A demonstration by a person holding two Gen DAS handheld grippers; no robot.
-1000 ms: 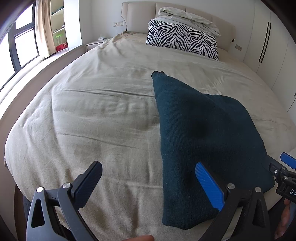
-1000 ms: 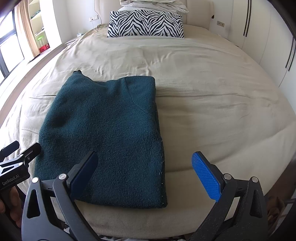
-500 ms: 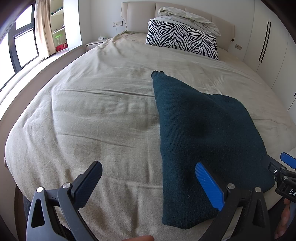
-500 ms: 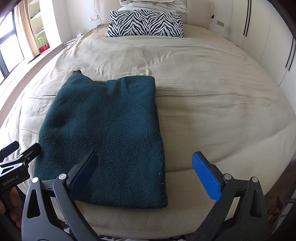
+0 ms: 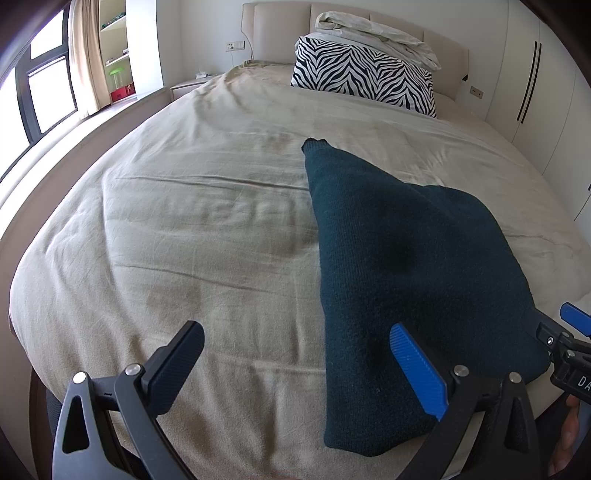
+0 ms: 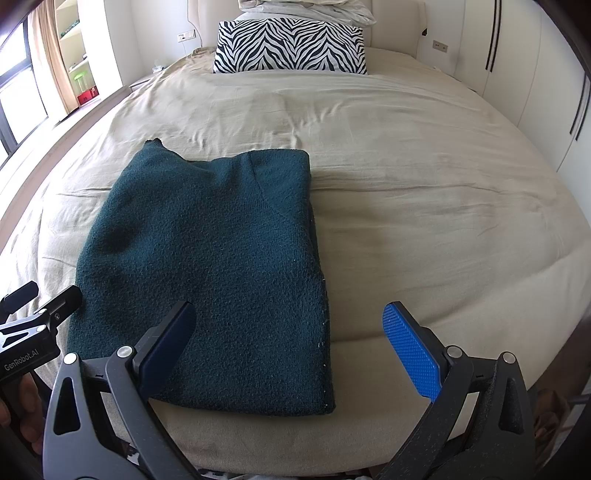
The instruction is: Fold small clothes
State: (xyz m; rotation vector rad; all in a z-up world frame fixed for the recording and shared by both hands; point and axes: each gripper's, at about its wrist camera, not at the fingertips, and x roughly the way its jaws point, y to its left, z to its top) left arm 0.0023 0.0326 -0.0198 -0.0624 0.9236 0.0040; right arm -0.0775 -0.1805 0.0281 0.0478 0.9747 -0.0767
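Blue pads stood wide apart on both tools, and neither had hold of anything. Your right tool (image 6: 288, 345) hung just off the foot of the bed (image 6: 424, 206), its dark left finger (image 6: 166, 347) over the near edge of the teal sweater (image 6: 207, 266) and its blue finger (image 6: 412, 350) out over bare sheet. Your left tool (image 5: 299, 363) sat further left, with only its blue finger (image 5: 419, 373) over the sweater's left margin and the dark one above plain sheet.

From there the sweater lay dead ahead of you, already folded into a rough rectangle, its long axis running away from you toward the headboard. Its near short edge was the closest thing to both tools, and it sat between them, so a fold away from you would have called for a corner each, I judged; the right tool looked the better centred of the two.

Beyond it, a zebra pillow (image 6: 290, 46) rested at the head of the bed under a heap of pale bedding (image 6: 306, 7).

Hard to read: the layers tucked under the top face, and where the sleeves went, except one cuff-like tip (image 5: 314, 142) poking out at the far left corner. Whether either tool touched the knit, you couldn't tell.
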